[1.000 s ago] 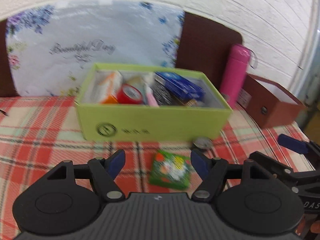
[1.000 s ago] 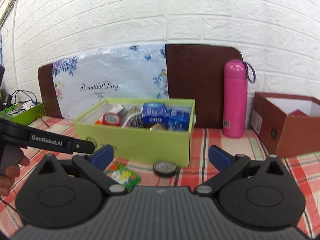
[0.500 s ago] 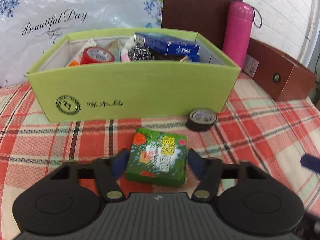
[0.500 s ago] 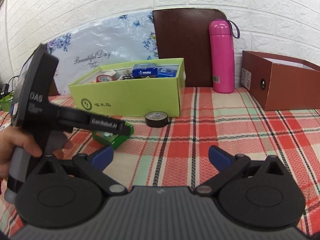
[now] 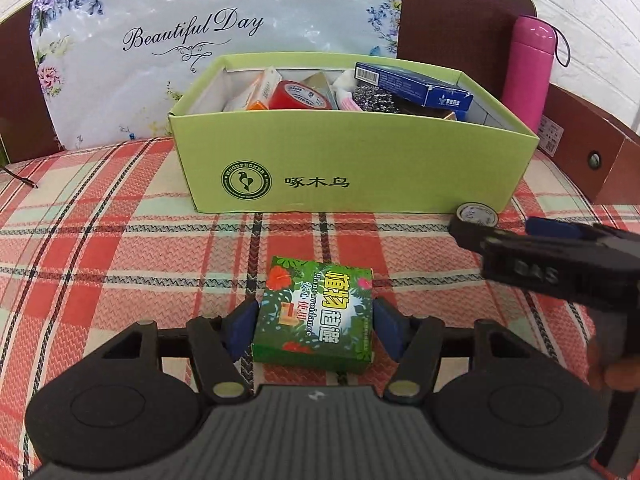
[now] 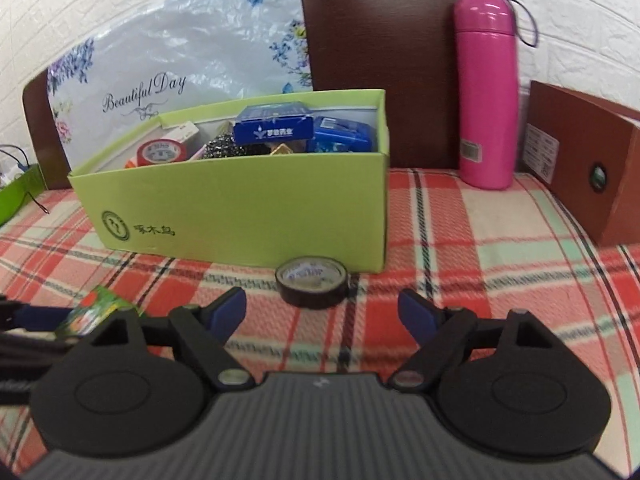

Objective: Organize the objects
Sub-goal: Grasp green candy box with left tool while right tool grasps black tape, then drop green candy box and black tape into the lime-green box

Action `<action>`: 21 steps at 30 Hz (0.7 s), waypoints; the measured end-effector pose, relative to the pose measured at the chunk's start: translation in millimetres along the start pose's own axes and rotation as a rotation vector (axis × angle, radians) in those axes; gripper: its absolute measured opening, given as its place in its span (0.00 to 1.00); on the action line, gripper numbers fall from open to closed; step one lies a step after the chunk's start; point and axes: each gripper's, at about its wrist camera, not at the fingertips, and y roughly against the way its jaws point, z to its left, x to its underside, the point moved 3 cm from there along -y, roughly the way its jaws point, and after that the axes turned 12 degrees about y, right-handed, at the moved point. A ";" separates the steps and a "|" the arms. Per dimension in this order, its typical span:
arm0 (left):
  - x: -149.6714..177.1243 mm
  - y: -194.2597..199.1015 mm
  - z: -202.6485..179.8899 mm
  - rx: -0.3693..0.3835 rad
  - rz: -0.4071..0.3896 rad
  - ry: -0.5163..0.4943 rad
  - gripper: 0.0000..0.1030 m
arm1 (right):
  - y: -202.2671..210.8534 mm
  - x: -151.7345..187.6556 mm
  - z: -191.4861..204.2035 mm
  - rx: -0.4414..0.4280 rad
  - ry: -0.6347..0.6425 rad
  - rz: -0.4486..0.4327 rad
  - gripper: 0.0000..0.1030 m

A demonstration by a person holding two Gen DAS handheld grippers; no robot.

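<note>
Soap box: flat glossy green floral carton, on plaid cloth | left gripper: jaws closed against its sides | right gripper: jaws wide, empty | tape roll: black ring beside green cardboard box

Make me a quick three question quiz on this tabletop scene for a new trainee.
1. True or false: the left tongs straddle the small green packet.
2. Which loose item lies just ahead of the open right tongs? A) black tape roll B) pink bottle C) brown box
3. Fill in: the red tape roll sits inside the ____ box.

Key: 1 true; 2 A; 3 green.
</note>
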 end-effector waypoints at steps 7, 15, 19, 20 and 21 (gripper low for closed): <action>0.3 -6.9 3.0 0.003 0.011 -0.006 0.65 | -15.5 5.0 8.0 0.021 0.034 0.025 0.44; 6.3 -6.1 -0.1 -0.009 -0.008 -0.057 0.63 | 21.5 25.1 14.6 -0.071 0.014 0.017 0.43; 7.8 6.1 4.1 0.017 0.008 -0.052 0.62 | 54.9 28.1 19.3 -0.126 0.019 -0.025 0.43; 6.3 12.0 5.0 0.040 0.006 -0.039 0.62 | 63.8 26.0 19.9 -0.127 0.028 -0.046 0.43; 3.0 18.6 5.3 0.066 0.002 -0.028 0.62 | 73.3 22.3 20.0 -0.130 0.035 -0.072 0.43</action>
